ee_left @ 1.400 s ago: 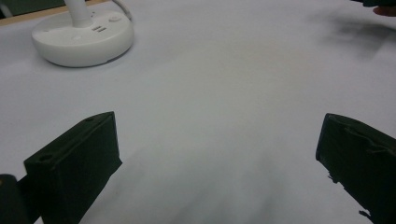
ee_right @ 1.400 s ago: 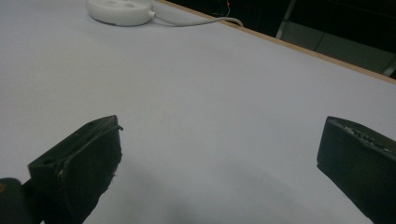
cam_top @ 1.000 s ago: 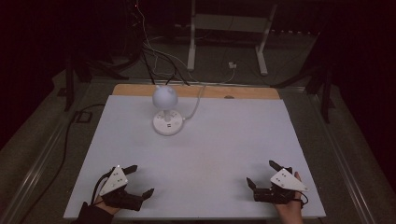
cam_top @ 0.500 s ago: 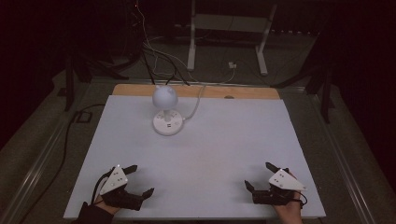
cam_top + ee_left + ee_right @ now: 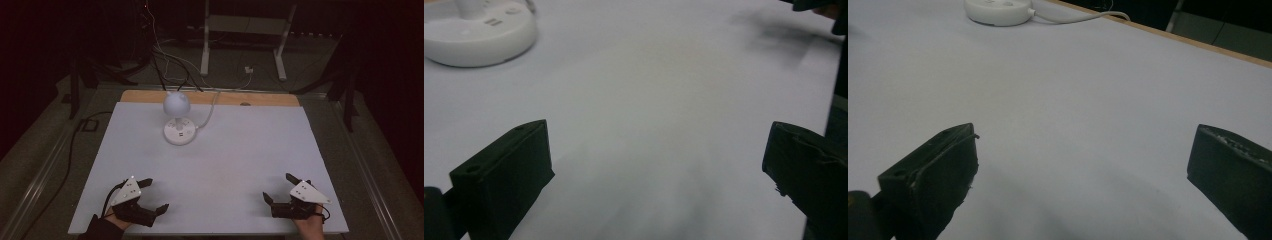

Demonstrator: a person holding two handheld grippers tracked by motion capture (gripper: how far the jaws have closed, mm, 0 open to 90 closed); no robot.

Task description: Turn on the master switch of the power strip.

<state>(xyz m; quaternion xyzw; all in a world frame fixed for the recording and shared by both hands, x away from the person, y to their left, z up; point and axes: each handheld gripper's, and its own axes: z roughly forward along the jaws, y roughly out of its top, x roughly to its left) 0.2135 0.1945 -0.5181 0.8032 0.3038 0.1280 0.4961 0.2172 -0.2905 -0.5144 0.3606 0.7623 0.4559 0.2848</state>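
A small white lamp (image 5: 176, 103) with a round head stands on its round base (image 5: 179, 132) at the back left of the white table (image 5: 225, 155); the base (image 5: 479, 31) also appears in the left gripper view and the base (image 5: 998, 10) in the right gripper view. Its white cable (image 5: 210, 112) runs back over the far edge. My left gripper (image 5: 155, 195) rests open at the front left corner, jaws wide apart over bare table. My right gripper (image 5: 279, 188) rests open at the front right, nothing between its jaws.
A wooden strip (image 5: 260, 98) borders the table's far edge. Beyond it lie dark cables (image 5: 160, 60) and the legs of a white stand (image 5: 205, 45) on the floor. A black cable (image 5: 70, 150) trails along the left side of the table.
My right gripper has shifted slightly left and forward near the front edge. The left gripper and the lamp have stayed put.
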